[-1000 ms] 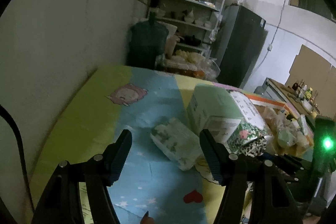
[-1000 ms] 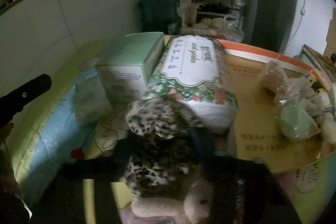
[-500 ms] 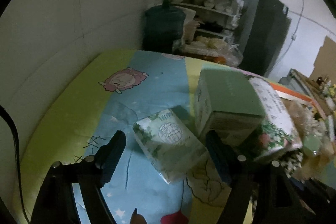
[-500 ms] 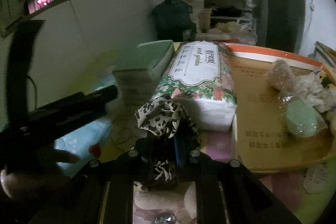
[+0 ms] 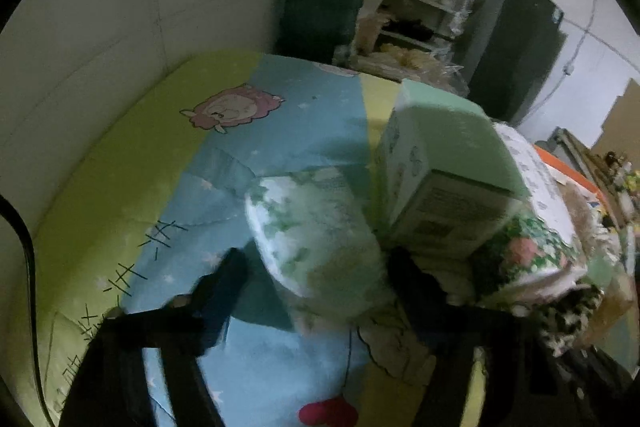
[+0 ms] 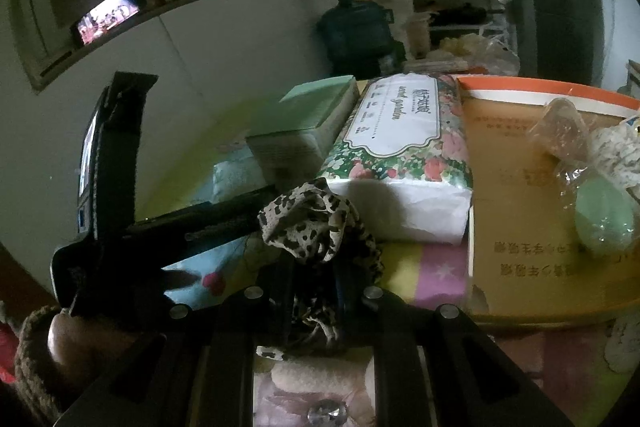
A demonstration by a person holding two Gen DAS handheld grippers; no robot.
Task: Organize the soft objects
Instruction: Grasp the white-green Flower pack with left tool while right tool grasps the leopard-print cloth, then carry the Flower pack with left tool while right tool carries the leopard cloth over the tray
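Note:
A small tissue pack [image 5: 312, 239] with a green leaf print lies on the cartoon bedsheet [image 5: 280, 131]. My left gripper [image 5: 316, 271] straddles it. Its jaws are closing with the pack between them, and a gap still shows at the left finger [image 5: 228, 279]. A leopard-print cloth [image 6: 316, 227] bunches up in front of the floral tissue pack [image 6: 404, 139]. My right gripper [image 6: 314, 291] is shut on that cloth. A cream plush piece [image 6: 320, 375] lies under the right gripper.
A green box [image 5: 448, 155] stands right of the small pack, against the floral tissue pack [image 5: 536, 227]. An orange-rimmed cardboard tray [image 6: 520, 187] holds a bagged green soft thing [image 6: 604, 219]. A water jug [image 5: 320, 11], shelves and a dark fridge stand behind. The wall runs along the left.
The left gripper came forward and down until its fingers straddle the small tissue pack. The right gripper closed on the leopard cloth and tipped upward a little.

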